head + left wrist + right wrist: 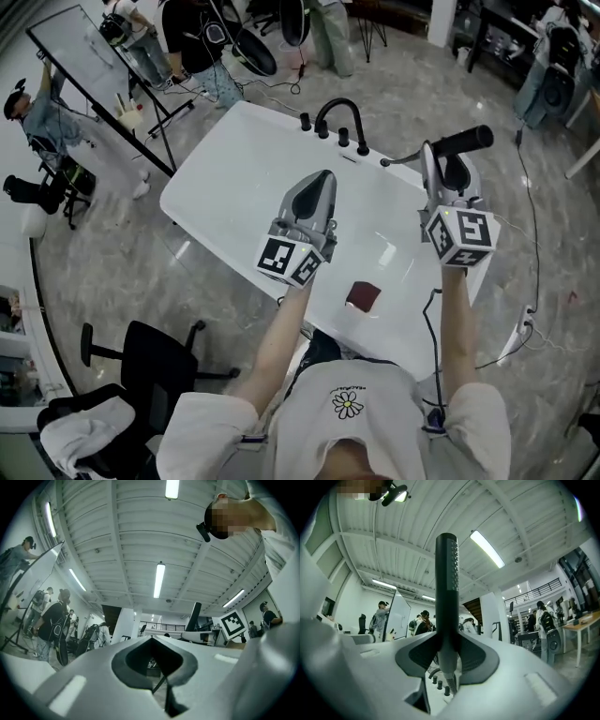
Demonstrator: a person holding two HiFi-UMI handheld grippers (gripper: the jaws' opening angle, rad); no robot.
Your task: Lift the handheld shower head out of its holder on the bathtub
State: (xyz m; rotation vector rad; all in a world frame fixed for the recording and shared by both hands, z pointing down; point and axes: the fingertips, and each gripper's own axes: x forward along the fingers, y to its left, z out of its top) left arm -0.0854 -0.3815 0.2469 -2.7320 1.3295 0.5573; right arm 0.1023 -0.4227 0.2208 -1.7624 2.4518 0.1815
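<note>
A white bathtub (234, 169) lies below me with a black arched faucet (339, 108) and knobs on its far rim. The black handheld shower head (464, 141) is up off the tub, pointing right in the head view. My right gripper (439, 169) is shut on its handle. In the right gripper view the shower head (446, 583) stands upright between the pads of the right gripper (448, 654), hose trailing below. A thin hose (401, 159) runs from it to the tub rim. My left gripper (322, 183) hovers over the tub's middle, shut and empty (154, 645).
A dark red block (364, 296) sits on the tub's near rim. A slanted white board on a stand (94, 75) and several people are at far left. A black office chair (141, 361) stands near left. A cable (532, 244) runs along the floor on the right.
</note>
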